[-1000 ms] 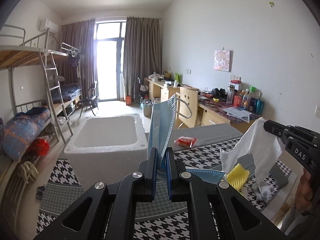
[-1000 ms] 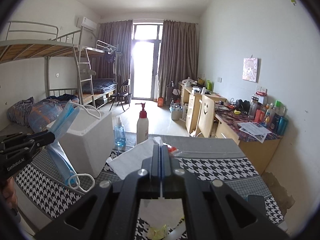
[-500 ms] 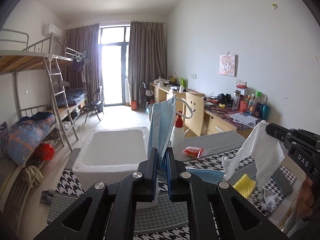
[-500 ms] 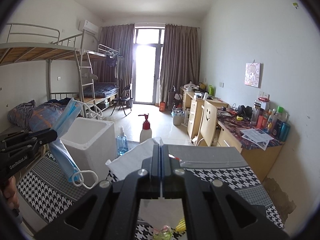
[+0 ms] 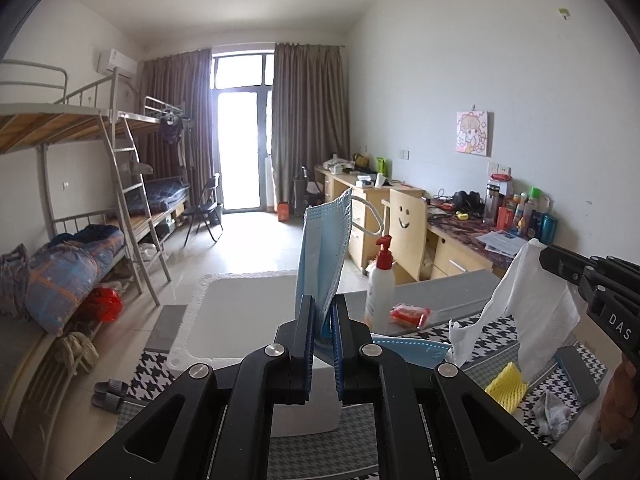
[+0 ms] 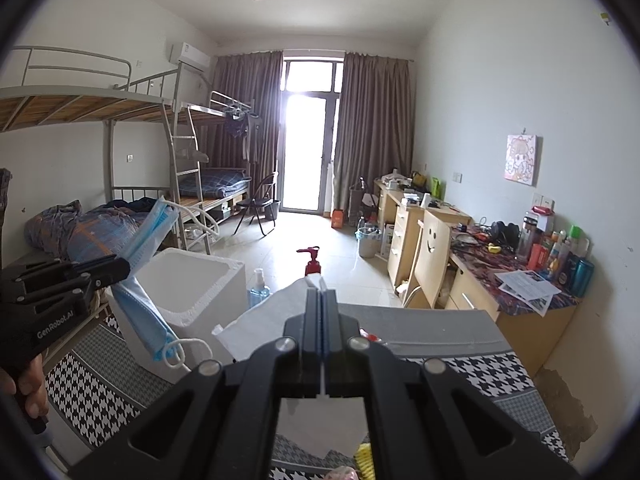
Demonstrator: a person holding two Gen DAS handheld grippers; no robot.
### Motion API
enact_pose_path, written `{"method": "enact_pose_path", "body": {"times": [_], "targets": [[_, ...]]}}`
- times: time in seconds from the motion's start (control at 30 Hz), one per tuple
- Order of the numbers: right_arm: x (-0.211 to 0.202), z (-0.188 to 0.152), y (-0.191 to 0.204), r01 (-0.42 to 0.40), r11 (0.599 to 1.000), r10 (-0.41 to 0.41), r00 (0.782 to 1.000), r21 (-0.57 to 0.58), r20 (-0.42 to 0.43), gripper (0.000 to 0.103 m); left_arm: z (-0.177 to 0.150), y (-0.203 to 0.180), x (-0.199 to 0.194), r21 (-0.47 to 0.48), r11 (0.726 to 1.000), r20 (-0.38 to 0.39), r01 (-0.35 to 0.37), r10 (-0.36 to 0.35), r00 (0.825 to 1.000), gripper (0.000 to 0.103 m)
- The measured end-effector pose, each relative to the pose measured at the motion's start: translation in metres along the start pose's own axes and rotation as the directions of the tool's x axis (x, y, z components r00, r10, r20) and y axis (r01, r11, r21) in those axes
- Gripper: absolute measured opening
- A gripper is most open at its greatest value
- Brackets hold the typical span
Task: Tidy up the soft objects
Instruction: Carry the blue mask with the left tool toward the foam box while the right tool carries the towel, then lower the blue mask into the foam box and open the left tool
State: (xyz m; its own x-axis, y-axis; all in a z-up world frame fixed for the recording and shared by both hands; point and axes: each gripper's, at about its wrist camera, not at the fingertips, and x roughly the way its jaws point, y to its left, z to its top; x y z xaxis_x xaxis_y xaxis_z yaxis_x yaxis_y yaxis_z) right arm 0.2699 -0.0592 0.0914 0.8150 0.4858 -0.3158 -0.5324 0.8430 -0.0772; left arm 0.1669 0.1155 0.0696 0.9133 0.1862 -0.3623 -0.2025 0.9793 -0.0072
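Holding a blue mask (image 5: 325,256) upright, the left tongs (image 5: 322,340) are clamped on its lower part, its ear loop curling off the top right. Seen from the right side, those tongs (image 6: 120,270) have the mask (image 6: 146,280) draped above and below them, hanging against the foam box (image 6: 188,304). The right tongs (image 6: 321,320) are pressed together on a white tissue (image 6: 264,320), which spreads out left of them and hangs beneath. From the left view the same tissue (image 5: 532,312) dangles from the right tongs (image 5: 546,256) over the checked table (image 5: 500,328).

Compared with a second ago, both pairs have risen: the box (image 5: 240,320) sits lower and shows more of its inside ahead of the left tongs, and a pump bottle (image 5: 380,284) has come into sight just right of the mask. Below the tissue, the yellow sponge (image 5: 506,386) lies on the table, farther beneath than before. A second mask (image 5: 412,350) lies flat on the table just right of the left tongs.
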Motion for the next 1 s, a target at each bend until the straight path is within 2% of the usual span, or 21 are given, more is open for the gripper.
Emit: {"method": "enact_pose_path", "body": {"times": [0.47,0.77,1.0], "targets": [[0.022,0.018,0.014,-0.027,1.0,0.027,1.0,-0.008,-0.007,0.002,0.007,0.019,0.018,-0.016,0.992,-0.011,-0.125,0.125,0.992,0.009],[0.033,0.033,0.025,-0.035,0.999,0.035,0.999,-0.017,0.003,0.002,0.008,0.035,0.032,-0.038,0.983,-0.039,-0.178,0.176,0.984,0.009],[0.046,0.044,0.038,-0.05,0.998,0.05,0.999,-0.034,0.0,0.002,0.008,0.047,0.05,-0.051,0.98,-0.077,-0.192,0.188,0.979,0.009]]}}
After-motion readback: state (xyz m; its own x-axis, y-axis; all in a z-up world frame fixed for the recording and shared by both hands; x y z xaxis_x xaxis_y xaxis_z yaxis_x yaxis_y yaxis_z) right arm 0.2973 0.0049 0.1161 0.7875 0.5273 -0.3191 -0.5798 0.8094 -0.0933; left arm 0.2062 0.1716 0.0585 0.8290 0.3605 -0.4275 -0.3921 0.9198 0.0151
